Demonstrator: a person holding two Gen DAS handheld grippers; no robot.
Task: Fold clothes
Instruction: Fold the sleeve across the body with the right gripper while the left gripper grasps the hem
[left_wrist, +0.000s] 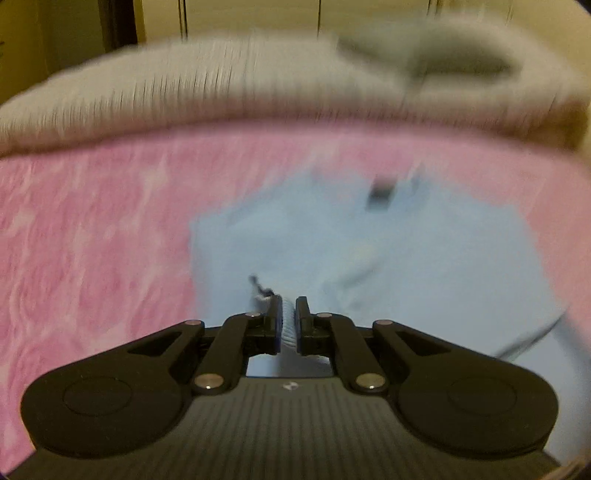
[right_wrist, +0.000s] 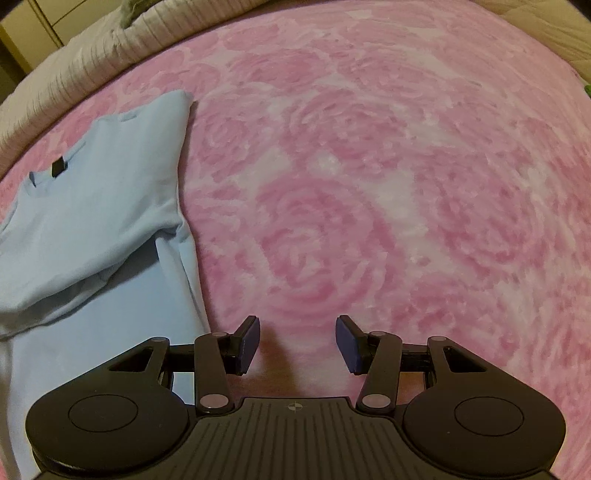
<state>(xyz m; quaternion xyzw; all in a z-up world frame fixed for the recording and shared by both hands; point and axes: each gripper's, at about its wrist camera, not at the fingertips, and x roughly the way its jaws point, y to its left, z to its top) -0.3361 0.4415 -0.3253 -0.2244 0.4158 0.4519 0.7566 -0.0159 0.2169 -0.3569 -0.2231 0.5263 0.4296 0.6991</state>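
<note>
A light blue sweatshirt (left_wrist: 388, 254) lies on a pink rose-patterned blanket (left_wrist: 92, 240); the left wrist view is motion-blurred. My left gripper (left_wrist: 288, 314) is shut on a ribbed edge of the sweatshirt, which bunches between the pads. In the right wrist view the sweatshirt (right_wrist: 92, 206) lies at the left with one sleeve folded over its body and a black neck label (right_wrist: 58, 168) showing. My right gripper (right_wrist: 297, 341) hangs open just above the blanket (right_wrist: 369, 184), right of the garment's edge, with nothing between its fingers.
A pale ribbed cover or pillow (left_wrist: 221, 85) runs along the far edge of the bed, with a grey rumpled item (left_wrist: 461, 62) on it. Cupboard doors (right_wrist: 33, 29) stand behind. Bare blanket spreads to the right of the sweatshirt.
</note>
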